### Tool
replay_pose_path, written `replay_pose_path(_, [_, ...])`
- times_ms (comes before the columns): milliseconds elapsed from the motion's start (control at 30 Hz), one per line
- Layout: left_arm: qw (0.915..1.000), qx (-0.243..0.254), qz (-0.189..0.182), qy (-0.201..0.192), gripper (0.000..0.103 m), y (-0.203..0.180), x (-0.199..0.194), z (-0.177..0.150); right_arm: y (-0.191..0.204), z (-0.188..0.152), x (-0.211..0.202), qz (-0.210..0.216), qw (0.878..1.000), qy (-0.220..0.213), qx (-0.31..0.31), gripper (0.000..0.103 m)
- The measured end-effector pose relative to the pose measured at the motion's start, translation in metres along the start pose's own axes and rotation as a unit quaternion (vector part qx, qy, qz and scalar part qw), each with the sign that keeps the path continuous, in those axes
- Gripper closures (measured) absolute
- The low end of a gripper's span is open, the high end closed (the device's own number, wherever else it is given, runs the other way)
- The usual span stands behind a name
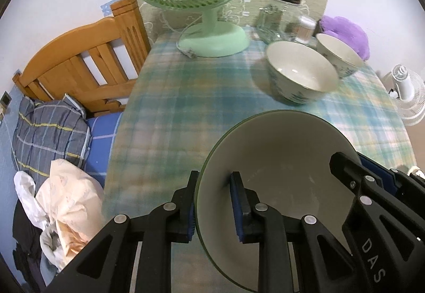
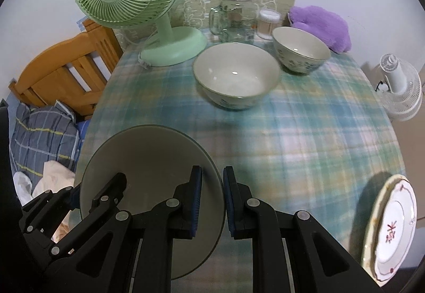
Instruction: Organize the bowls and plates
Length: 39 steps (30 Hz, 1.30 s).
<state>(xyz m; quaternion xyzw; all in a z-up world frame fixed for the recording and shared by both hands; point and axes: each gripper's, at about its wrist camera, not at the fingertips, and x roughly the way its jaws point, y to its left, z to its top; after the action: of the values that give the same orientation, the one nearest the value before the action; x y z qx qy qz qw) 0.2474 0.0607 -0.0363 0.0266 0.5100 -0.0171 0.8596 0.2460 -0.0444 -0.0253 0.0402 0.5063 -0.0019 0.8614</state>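
Note:
A pale bowl with a dark green rim (image 1: 279, 160) (image 2: 148, 160) hangs over the near part of the plaid table (image 2: 292, 133), held from both sides. My left gripper (image 1: 212, 205) (image 2: 93, 186) is shut on its left rim. On the right rim, my right gripper (image 2: 212, 200) (image 1: 356, 163) is shut too. Further back stand a large floral bowl (image 1: 300, 72) (image 2: 236, 75) and a smaller floral bowl (image 1: 340, 54) (image 2: 300, 51). White plates with a red mark (image 2: 393, 226) lie stacked at the near right table edge.
At the back of the table stand a green fan (image 2: 159, 35), a glass jar (image 2: 233, 17), a small swab tub (image 2: 268, 23) and a purple plush (image 2: 321, 25). A wooden bed frame (image 1: 87, 62) with bedding is on the left. A white fan (image 2: 398, 86) sits on the floor at right.

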Motion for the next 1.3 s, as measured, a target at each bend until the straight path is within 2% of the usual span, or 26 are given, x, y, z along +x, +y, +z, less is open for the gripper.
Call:
replay_pose_path(700, [0.9995, 0.012, -0.017, 0.025, 0.082, -0.106, -0.029, -0.058, -0.105, -0.065, -0.044, -0.029, 0.999, 0.024, 0.007, 0.083])
replay_pose_path(1000, [0.9990, 0.020, -0.017, 0.036, 0.082, -0.135, -0.029, -0.070, -0.134, -0.077, -0.046, -0.030, 0.999, 0.032, 0.014, 0.083])
replay_pose_path(1300, [0.9980, 0.014, -0.004, 0.062, 0.082, -0.148, -0.013, -0.086, -0.149, -0.090, -0.027, -0.023, 0.998, 0.060, -0.001, 0.083])
